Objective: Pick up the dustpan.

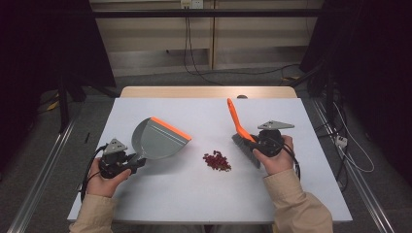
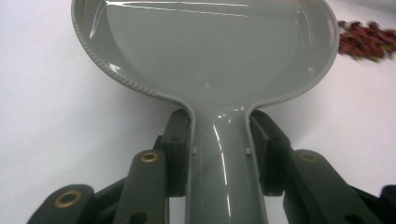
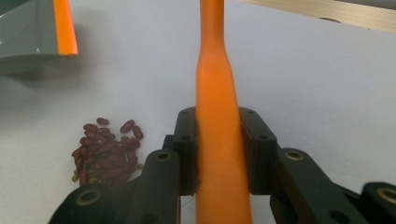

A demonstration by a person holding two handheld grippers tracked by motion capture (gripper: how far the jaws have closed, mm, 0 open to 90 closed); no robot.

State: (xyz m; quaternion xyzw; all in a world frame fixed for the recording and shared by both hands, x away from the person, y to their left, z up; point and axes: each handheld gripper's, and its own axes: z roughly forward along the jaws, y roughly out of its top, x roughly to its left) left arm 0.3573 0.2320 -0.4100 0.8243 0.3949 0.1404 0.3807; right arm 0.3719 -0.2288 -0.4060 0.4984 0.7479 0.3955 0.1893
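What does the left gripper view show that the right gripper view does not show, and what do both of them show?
Left gripper view alone: the inside of the grey dustpan with its ribbed rim, and its grey handle clamped between the left gripper jaws.

Right gripper view alone: the orange brush handle clamped between the right gripper jaws, the dustpan's orange lip, and the table's wooden far edge.

Both: the pile of red beans, the white tabletop, and some part of the dustpan.
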